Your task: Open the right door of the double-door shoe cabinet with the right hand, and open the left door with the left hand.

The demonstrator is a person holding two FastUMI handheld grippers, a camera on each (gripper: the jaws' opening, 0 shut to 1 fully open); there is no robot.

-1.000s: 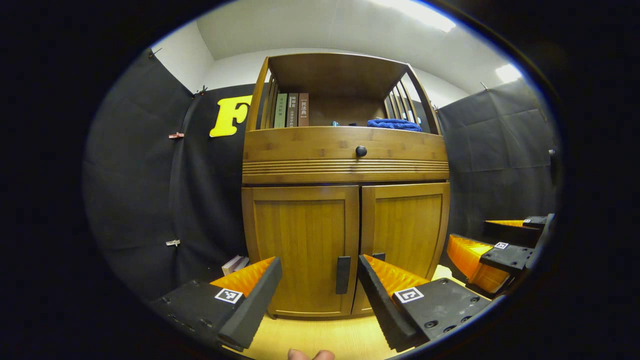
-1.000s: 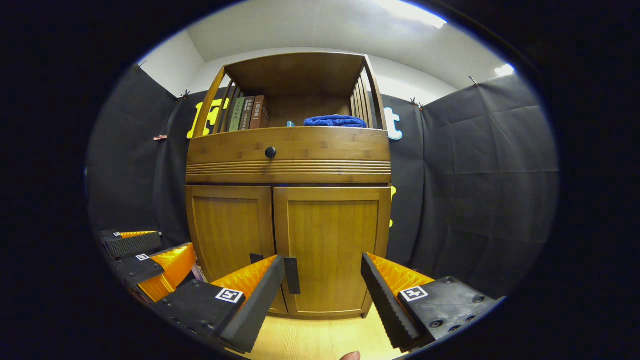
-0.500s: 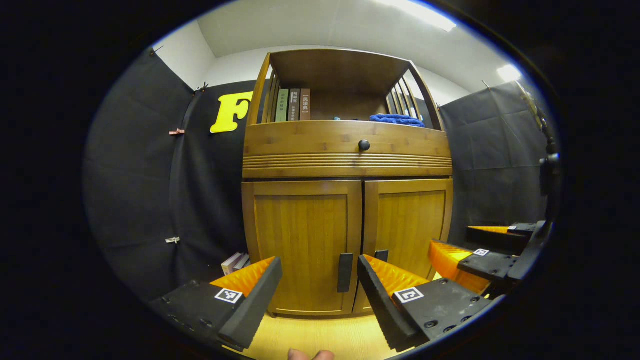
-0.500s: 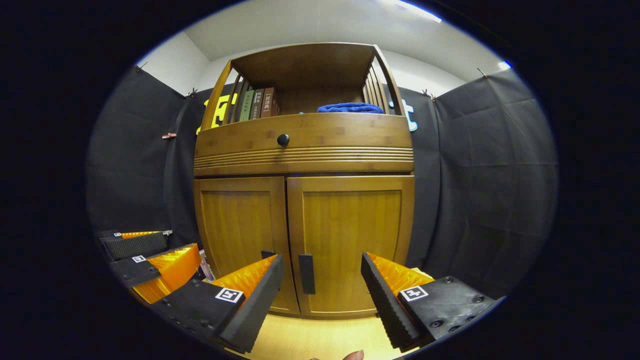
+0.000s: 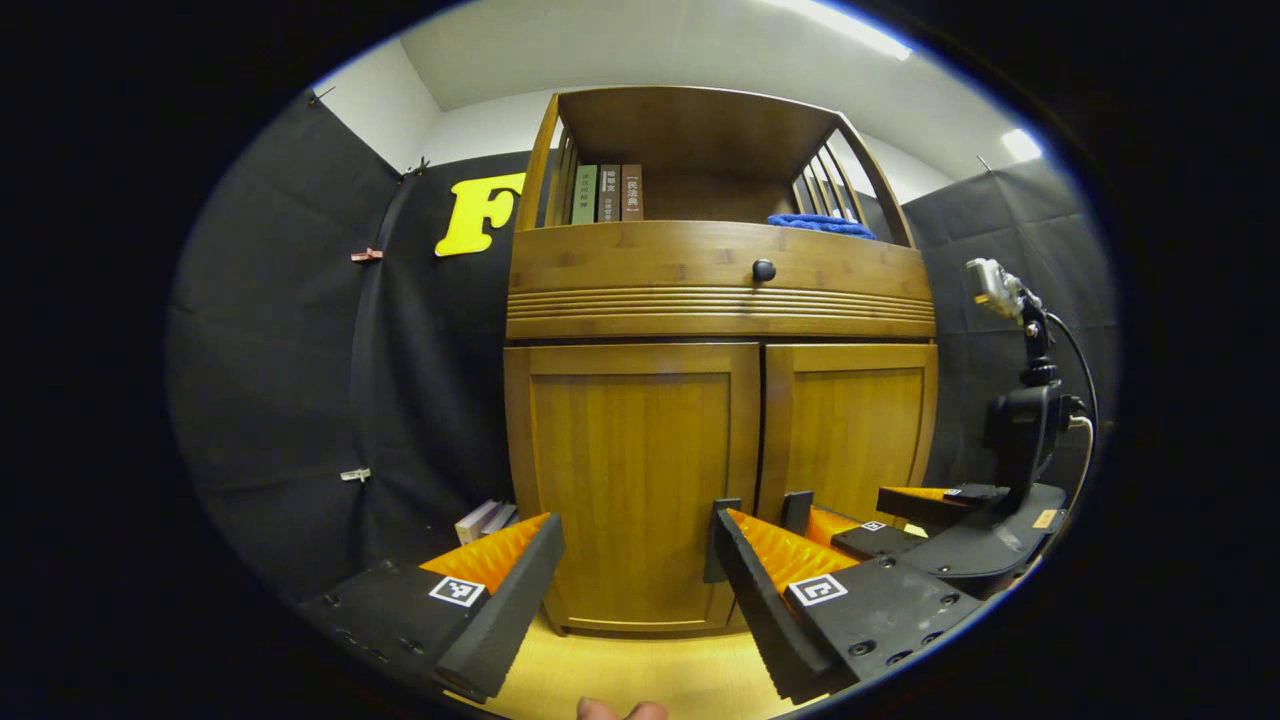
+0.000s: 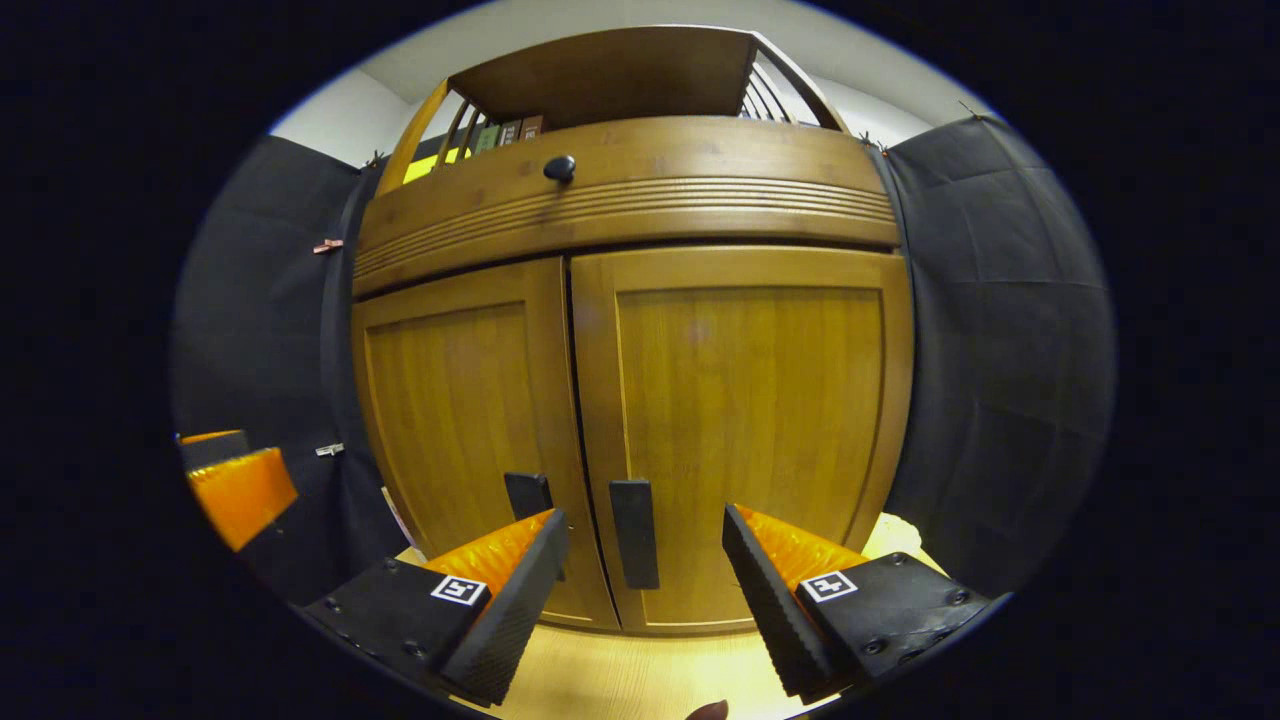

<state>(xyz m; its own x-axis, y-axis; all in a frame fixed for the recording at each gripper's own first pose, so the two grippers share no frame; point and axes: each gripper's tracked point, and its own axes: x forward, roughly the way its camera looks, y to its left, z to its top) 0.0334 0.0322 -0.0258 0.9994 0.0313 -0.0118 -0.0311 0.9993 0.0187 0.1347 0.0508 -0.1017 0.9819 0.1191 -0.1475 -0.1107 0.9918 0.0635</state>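
The bamboo shoe cabinet's left door [image 5: 635, 470] and right door [image 5: 850, 425] are both shut. In the left gripper view my left gripper [image 5: 636, 540] is open in front of the left door, short of it. Its right finger covers part of that door's black handle [image 5: 716, 520]. Farther right, my right gripper [image 5: 858, 508] reaches toward the right door's handle [image 5: 797, 508]. In the right gripper view my right gripper [image 6: 645, 530] is open and close to the right door [image 6: 745, 400]. The black handle [image 6: 634, 534] stands between its fingers, untouched. The left door's handle [image 6: 527, 494] is just left, and the left gripper [image 6: 235, 458] is at the edge.
Above the doors runs a drawer with a black knob [image 5: 763, 270]. The open shelf holds books [image 5: 605, 193] and a blue cloth [image 5: 820, 224]. More books [image 5: 485, 520] lie on the floor left of the cabinet. The floor [image 5: 640, 670] is light wood. Black cloth walls close both sides.
Both grippers have moved toward the cabinet, the right one much closer and lower. The right door's handle now sits between its open fingers. The doors have not moved.
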